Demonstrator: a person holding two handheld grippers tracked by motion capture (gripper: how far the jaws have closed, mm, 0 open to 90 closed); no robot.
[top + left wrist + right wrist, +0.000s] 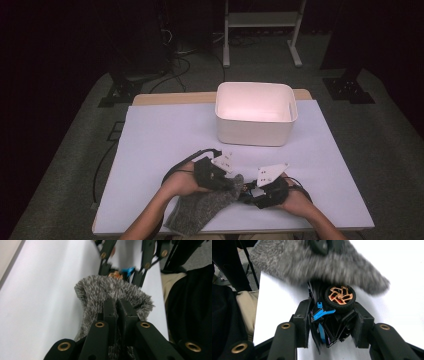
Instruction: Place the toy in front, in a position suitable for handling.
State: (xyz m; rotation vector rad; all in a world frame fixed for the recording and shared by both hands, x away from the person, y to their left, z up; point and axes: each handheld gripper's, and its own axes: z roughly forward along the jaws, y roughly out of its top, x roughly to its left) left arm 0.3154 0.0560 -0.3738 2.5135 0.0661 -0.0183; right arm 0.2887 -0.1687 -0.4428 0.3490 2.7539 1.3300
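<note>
Between the left gripper's (117, 312) clenched fingers sits the grey sock's (110, 291) cuff. Right beside it, the right gripper (332, 322) grasps a toy car (334, 312). If the sock slips, the car could miss its opening.

high view: above, facing forward-down | gripper views: close, facing each other, sharing grey sock (110, 292)

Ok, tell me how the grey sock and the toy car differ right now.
The grey sock is soft, fuzzy and limp; the toy car is hard, black and blue with an orange-spoked wheel. The sock is pinched in the left tool, the car in the right tool. Both are gripped near the table's front edge.
</note>
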